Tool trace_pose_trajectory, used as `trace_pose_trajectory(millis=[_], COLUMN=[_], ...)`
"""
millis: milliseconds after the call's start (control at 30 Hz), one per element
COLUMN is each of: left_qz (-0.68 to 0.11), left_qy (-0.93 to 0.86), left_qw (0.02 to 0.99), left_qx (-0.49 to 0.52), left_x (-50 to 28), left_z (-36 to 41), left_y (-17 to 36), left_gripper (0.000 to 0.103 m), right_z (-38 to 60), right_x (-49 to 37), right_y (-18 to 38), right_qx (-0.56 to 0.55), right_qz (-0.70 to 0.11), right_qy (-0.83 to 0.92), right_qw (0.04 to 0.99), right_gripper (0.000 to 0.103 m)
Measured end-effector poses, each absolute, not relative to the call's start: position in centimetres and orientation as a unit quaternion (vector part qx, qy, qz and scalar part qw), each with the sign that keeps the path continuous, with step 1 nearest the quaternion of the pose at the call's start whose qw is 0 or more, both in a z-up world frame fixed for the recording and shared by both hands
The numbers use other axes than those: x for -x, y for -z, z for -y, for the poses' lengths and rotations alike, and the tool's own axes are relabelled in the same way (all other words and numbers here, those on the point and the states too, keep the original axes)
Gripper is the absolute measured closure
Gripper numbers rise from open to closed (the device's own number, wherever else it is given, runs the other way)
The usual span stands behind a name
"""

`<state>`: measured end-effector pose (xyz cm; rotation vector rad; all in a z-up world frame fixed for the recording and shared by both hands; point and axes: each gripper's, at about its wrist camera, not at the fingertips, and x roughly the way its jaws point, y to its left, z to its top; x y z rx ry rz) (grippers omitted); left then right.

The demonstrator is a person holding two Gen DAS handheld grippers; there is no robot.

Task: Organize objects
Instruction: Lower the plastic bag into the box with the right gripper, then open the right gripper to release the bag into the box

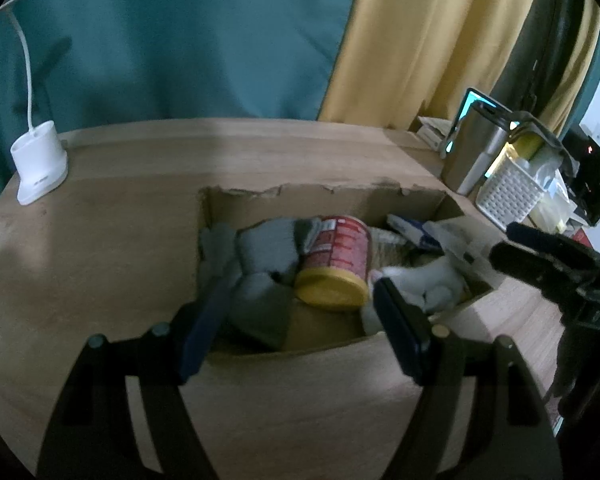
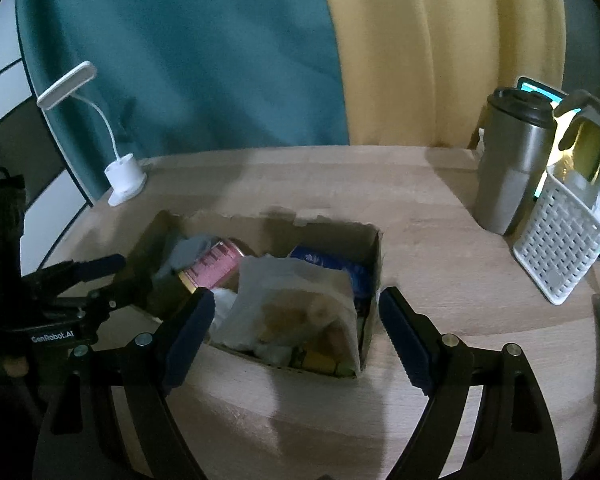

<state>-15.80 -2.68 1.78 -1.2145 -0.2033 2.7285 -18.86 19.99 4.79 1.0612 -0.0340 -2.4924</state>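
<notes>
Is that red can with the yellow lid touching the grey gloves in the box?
Touching. In the left wrist view the red can lies on its side with the grey gloves pressed against its left flank, no gap between them.

Dim indoor light leaves both fisheye views murky and grainy, with black vignetting at the corners and straight edges bowed outward. The table (image 2: 420, 240) is palest along its far edge, with soft shadows nearer the cameras. A glowing screen (image 1: 474, 106) at right is the brightest spot. The box (image 1: 424, 202) contents are soft and slightly blurred.
</notes>
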Motion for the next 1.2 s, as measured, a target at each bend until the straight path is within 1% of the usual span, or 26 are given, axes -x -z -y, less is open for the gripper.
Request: trace_pose_trajectory(millis=[233, 467, 700, 1200], left_qz=[0.067, 0.066, 0.064, 0.062], left_qy=[-0.909, -0.907, -0.906, -0.910], left_qw=[0.070, 0.068, 0.071, 0.073], left_qx=[0.406, 0.410, 0.412, 0.403], left_x=[15.7, 15.9, 15.9, 14.9], left_z=[2.7, 2.8, 2.7, 2.5], left_y=[-1.7, -1.5, -1.4, -2.1], left_gripper=[0.027, 0.027, 0.027, 0.027], right_z=[-19.0, -18.9, -19.0, -20.1], right_x=[19.1, 20.0, 19.5, 19.0], right_y=[-4.0, -1.6, -2.3, -3.3], right_qx=[-0.389, -0.421, -0.414, -0.395], right_qz=[0.010, 0.011, 0.017, 0.008], right_qy=[0.890, 0.877, 0.880, 0.897], right_qw=[0.237, 0.231, 0.233, 0.199], right_gripper=[0.016, 0.016, 0.017, 0.016])
